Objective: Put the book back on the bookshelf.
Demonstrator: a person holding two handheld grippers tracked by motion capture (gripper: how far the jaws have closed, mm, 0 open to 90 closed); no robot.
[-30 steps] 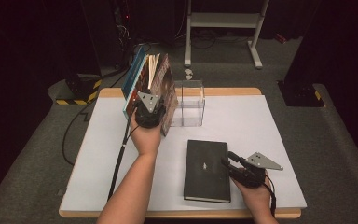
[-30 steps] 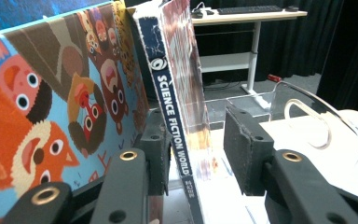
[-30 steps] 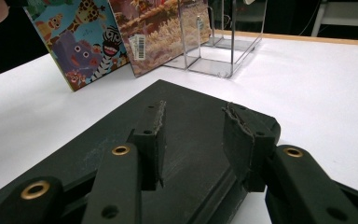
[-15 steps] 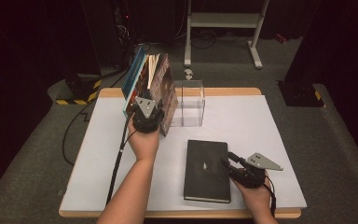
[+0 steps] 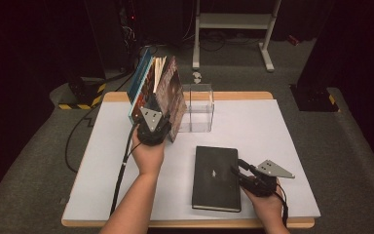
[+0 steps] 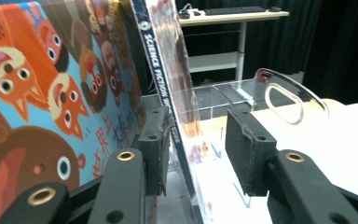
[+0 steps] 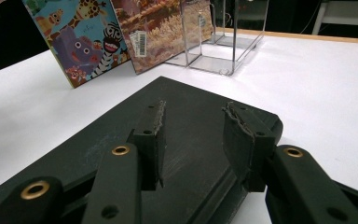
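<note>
Several picture books (image 5: 158,87) lean against a clear acrylic stand (image 5: 198,109) at the table's far left. My left gripper (image 5: 152,122) reaches into them. In the left gripper view its jaws (image 6: 200,149) straddle a thin book with a "Science Fiction" spine (image 6: 151,51). The left pad lies near the spine and the right pad stands off it; the jaws have just been opening. A cartoon animal cover (image 6: 51,93) lies to the left. A black book (image 5: 216,178) lies flat near the front. My right gripper (image 5: 238,168) hovers open over its right edge (image 7: 193,135).
The white table (image 5: 272,126) has free room to the right of the stand. My left gripper's cable (image 5: 121,165) trails off the front left. On the floor behind stand a white desk frame (image 5: 233,24) and a yellow-and-black striped block (image 5: 85,97).
My left gripper has drawn back slightly toward the near edge, still among the leaning books. The right gripper and the black book have kept still.
</note>
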